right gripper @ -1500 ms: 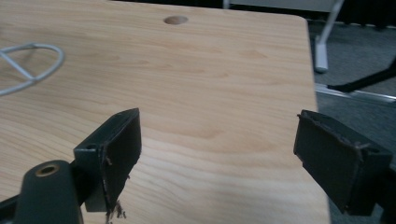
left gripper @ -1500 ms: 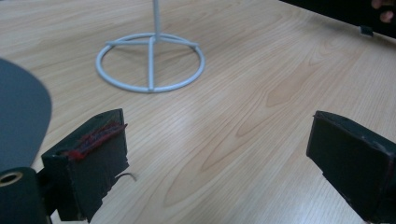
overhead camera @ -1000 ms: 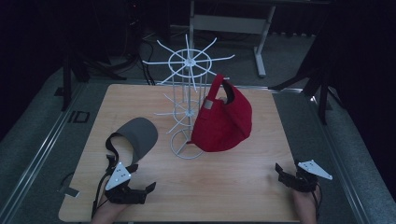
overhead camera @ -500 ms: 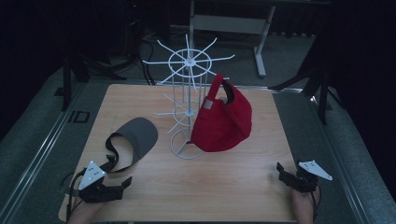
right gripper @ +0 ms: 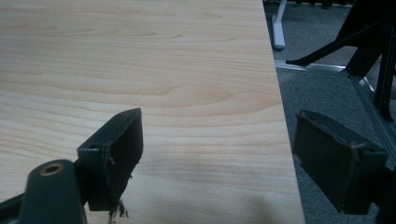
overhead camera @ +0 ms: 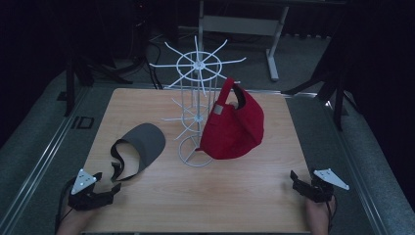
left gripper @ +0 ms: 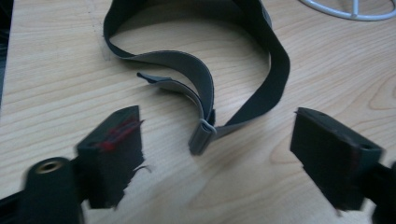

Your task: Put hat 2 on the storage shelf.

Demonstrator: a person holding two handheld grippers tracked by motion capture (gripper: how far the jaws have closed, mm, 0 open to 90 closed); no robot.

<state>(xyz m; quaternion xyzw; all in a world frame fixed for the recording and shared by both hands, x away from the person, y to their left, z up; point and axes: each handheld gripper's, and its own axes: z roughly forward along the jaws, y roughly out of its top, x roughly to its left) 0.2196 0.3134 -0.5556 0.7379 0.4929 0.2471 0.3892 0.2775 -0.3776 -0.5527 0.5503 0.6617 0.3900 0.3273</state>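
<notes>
**Desk:** Where is the visor, and what is nearest it?

**Photographer:** The grey visor [overhead camera: 141,147] lies flat on the wooden table [overhead camera: 235,196], left of centre, brim toward the rack and its dark strap [left gripper: 205,84] looped toward the near edge. The left gripper [overhead camera: 108,188] sits low at the near-left corner, just short of the strap. In the left gripper view the strap's buckle end [left gripper: 202,137] lies on the wood ahead of the gap between the jaws, touching neither.

**Desk:** State of that claw?

**Photographer:** Its jaws stand apart, though they have just been closing a little; nothing is clamped. Red marks show on the left pad [left gripper: 119,133].

**Desk:** And the other hand?

**Photographer:** The right gripper [overhead camera: 297,179] rests at the near-right corner, well apart from the visor, jaws wide and empty. In the right gripper view one jaw hangs over the wood, the other beyond the table's edge above grey floor [right gripper: 327,93].

**Desk:** The rest of the table?

**Photographer:** A white wire rack [overhead camera: 195,98] stands at the centre, just beside the visor's brim. A red cap [overhead camera: 232,127] hangs on its right side, its lower edge near the rack's ring base
</notes>
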